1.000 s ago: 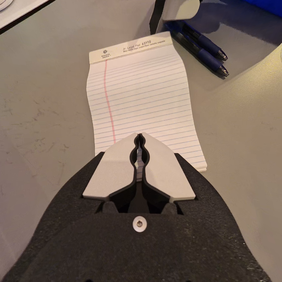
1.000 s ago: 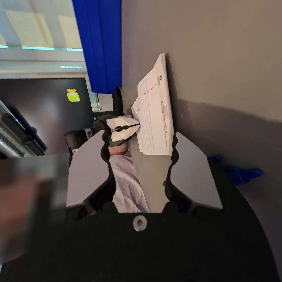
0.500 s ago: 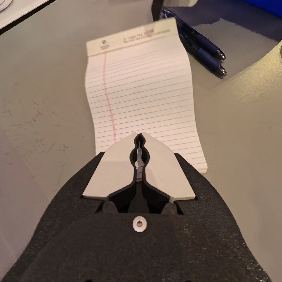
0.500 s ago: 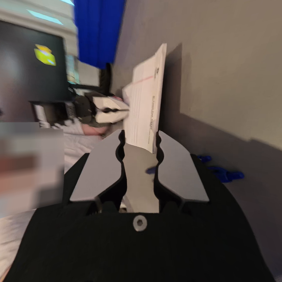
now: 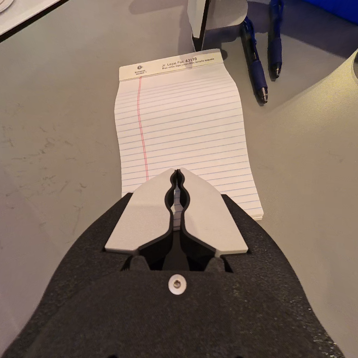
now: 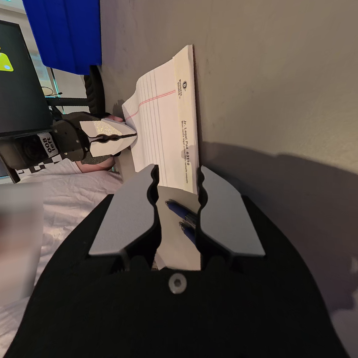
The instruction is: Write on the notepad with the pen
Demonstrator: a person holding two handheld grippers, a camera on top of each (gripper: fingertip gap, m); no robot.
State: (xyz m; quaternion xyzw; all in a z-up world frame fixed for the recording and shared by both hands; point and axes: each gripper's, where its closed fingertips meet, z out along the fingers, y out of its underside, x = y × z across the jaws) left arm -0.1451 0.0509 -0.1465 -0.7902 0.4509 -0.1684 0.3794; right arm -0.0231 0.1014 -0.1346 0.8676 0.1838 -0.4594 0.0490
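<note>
A white lined notepad (image 5: 182, 126) lies on the grey table (image 5: 58, 116). My left gripper (image 5: 177, 170) is shut and empty, with its tips over the pad's near edge. Two blue pens (image 5: 255, 65) lie side by side right of the pad's top. My right gripper (image 6: 178, 170) is open and low over the table. Both pens (image 6: 178, 211) lie between its fingers, untouched, and their rear ends are hidden under the right finger. The notepad (image 6: 166, 126) lies just past the fingertips. The left gripper (image 6: 134, 135) shows at the pad's far end. The right gripper's fingers (image 5: 226, 13) show beyond the pad's top.
A blue object (image 5: 339, 7) stands at the table's far right, also seen in the right wrist view (image 6: 64, 33). A white sheet (image 5: 19, 11) lies at the far left corner. A dark monitor (image 6: 17, 87) and a person's white garment (image 6: 77, 193) are beyond the table edge. The left gripper's tips are roughly 15 cm from the right gripper's.
My right gripper has narrowed and moved so that the pens now lie between its fingers. In the left wrist view the pens have turned more upright. My left gripper has stayed shut on the pad's near edge.
</note>
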